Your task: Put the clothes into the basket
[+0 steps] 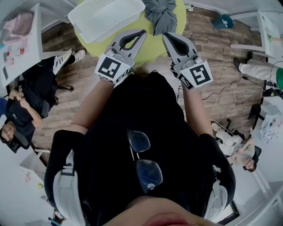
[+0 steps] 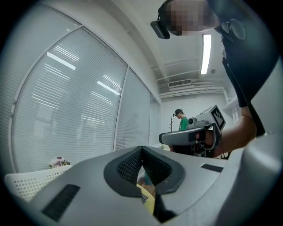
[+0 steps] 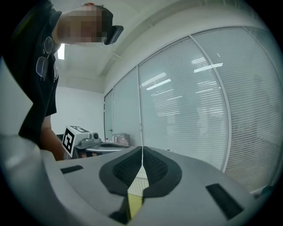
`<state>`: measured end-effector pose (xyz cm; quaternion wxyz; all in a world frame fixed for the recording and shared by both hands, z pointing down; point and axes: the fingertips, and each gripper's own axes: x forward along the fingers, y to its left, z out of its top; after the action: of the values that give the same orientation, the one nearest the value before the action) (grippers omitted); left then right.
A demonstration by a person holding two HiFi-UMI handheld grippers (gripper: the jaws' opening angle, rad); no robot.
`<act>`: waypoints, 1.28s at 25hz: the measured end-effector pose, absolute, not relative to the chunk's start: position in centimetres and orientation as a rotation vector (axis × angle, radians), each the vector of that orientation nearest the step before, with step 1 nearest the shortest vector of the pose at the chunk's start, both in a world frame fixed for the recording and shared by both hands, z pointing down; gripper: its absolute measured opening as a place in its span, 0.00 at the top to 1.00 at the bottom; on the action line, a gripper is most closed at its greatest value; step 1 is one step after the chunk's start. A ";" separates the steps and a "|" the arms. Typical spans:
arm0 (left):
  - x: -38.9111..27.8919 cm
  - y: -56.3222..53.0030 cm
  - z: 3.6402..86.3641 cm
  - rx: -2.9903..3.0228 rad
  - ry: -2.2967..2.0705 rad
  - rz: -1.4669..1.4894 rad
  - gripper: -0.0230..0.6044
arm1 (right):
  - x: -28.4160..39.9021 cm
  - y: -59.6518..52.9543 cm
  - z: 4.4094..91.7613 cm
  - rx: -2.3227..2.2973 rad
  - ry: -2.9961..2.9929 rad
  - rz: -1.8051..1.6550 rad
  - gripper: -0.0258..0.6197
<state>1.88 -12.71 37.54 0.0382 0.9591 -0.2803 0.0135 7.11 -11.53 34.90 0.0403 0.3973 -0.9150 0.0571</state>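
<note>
In the head view a white perforated basket (image 1: 106,17) stands on a round yellow-green table (image 1: 152,42). A heap of dark grey-blue clothes (image 1: 161,13) lies to the right of the basket. Both grippers are held side by side at the table's near edge and point toward it. My left gripper (image 1: 141,32) is shut with nothing in it, its tips just short of the basket. My right gripper (image 1: 166,36) is shut and holds nothing, just below the clothes. In the left gripper view the pads (image 2: 132,165) meet, with the basket's rim (image 2: 31,185) at the lower left. The right gripper's pads (image 3: 152,167) meet too.
White desks (image 1: 20,39) stand at the left and right. Seated people (image 1: 20,119) and a dark chair (image 1: 42,88) are on the left, another person (image 1: 245,154) on the right. Cables (image 1: 221,95) lie on the wood floor. Blinds (image 2: 70,114) cover the glass walls.
</note>
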 end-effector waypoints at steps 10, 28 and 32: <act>5.8 -17.0 40.7 2.911 -0.841 0.010 0.95 | 11.2 -16.5 39.0 1.282 -2.722 0.257 0.92; 10.8 -26.0 48.0 2.828 -1.094 0.026 0.95 | 17.0 -30.5 58.2 1.246 -2.283 0.851 0.68; 11.4 -27.2 49.3 2.802 -1.114 0.075 0.95 | 17.5 -32.1 62.5 1.208 -2.166 0.935 0.55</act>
<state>11.42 -27.24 49.35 0.0627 0.9271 -0.3686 0.0247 17.53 -32.14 62.54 0.2431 0.4420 -0.7927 0.3424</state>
